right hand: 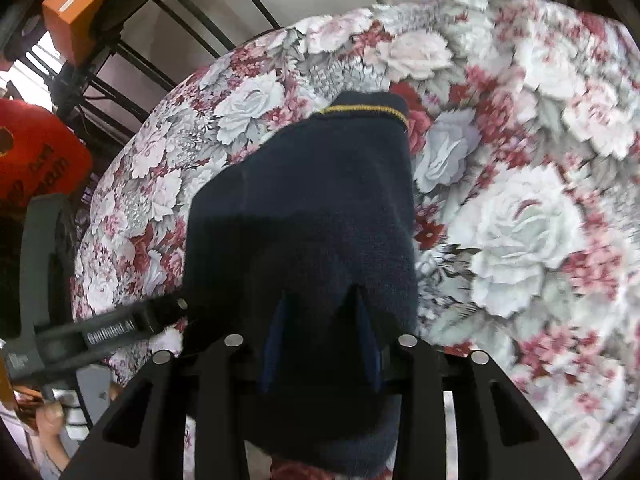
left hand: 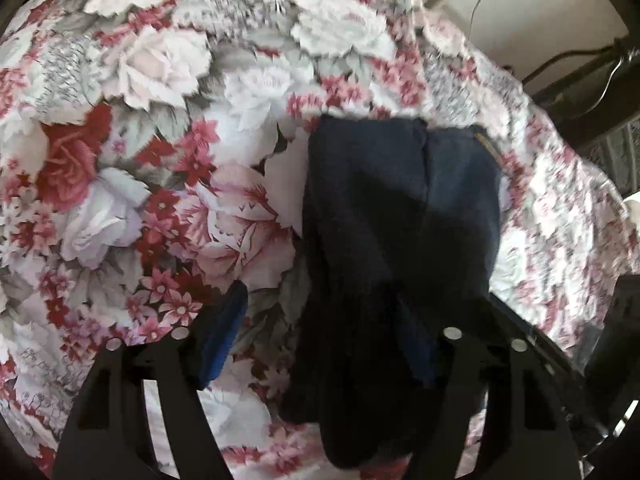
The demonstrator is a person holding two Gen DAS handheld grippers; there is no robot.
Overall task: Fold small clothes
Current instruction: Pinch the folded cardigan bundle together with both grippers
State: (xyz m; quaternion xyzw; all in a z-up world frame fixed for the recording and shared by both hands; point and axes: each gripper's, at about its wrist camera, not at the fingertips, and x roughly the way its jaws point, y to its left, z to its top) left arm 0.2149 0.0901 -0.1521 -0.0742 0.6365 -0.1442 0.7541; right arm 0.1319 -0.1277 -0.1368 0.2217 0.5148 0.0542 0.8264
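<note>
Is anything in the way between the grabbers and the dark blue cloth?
Nothing visible is. The navy cloth already lies between the fingers of the right hand-held gripper, and it drapes over one finger of the left hand-held gripper, above the flowered sheet.

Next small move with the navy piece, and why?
Probably close the left tongs on the navy garment: they stand open with cloth between the fingers, while the right tongs look shut on its near end over the floral sheet.
</note>
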